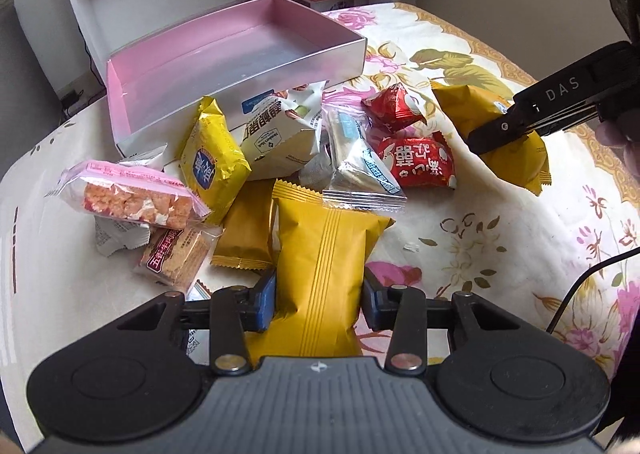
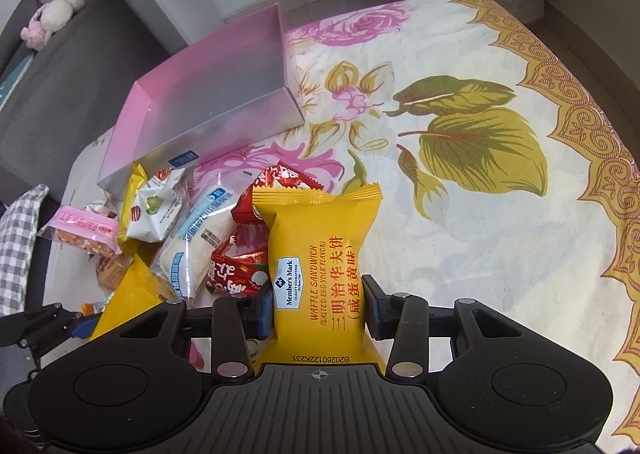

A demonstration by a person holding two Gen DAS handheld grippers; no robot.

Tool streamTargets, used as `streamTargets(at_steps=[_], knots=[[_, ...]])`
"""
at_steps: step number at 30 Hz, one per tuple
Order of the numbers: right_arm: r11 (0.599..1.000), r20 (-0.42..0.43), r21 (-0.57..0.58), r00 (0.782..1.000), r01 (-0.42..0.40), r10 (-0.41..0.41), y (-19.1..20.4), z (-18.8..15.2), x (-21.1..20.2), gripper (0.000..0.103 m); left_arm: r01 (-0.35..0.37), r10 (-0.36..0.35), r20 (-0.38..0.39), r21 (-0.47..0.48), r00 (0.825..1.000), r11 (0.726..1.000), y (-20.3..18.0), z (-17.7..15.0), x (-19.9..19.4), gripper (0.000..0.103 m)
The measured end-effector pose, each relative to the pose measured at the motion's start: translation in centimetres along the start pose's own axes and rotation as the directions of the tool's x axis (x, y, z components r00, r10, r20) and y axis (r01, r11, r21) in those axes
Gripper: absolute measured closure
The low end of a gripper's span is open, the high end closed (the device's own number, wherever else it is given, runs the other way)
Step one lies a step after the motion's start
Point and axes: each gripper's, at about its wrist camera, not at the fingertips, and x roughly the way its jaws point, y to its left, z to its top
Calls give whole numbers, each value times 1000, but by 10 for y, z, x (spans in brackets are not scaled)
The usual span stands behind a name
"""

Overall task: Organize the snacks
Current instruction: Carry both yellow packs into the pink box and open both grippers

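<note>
yellow packet (image 2: 318,270), right wrist view: logo panel "member's mark", "quality guaranteed"; beside it "waffle sandwich (salted egg yolk flavor)" and chinese "三明治华夫饼 (咸蛋黄味)"; near edge, code "b20260122k231". right gripper (image 1: 502,134), left wrist view: white letters "das" on the black arm. white packet (image 1: 280,138), near the box: small "member's mark" badge. brown packet (image 1: 174,258), near left: "五香牛肉". other print too small to read.

Left gripper (image 1: 319,300), right gripper (image 2: 319,304): jaws clamped, each gripping packet.
</note>
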Motion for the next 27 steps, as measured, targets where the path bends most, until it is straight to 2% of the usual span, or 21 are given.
streamTargets(at_steps=[5,13,21,27], knots=[[998,41,37,998,-59,57,4,11,-14,62,-3,4,23,-65,1000,998,8,1,-15,65],[987,98,103,989,-125,115,25,35,-18,62,0,20,120,-165,993,986,21,9,-47,65],[971,124,164,980,-175,156,41,57,-9,62,-59,112,157,-306,981,950,40,34,-47,65],[955,146,201,971,-217,189,51,81,-3,62,-111,173,176,-319,969,941,46,65,-37,65]])
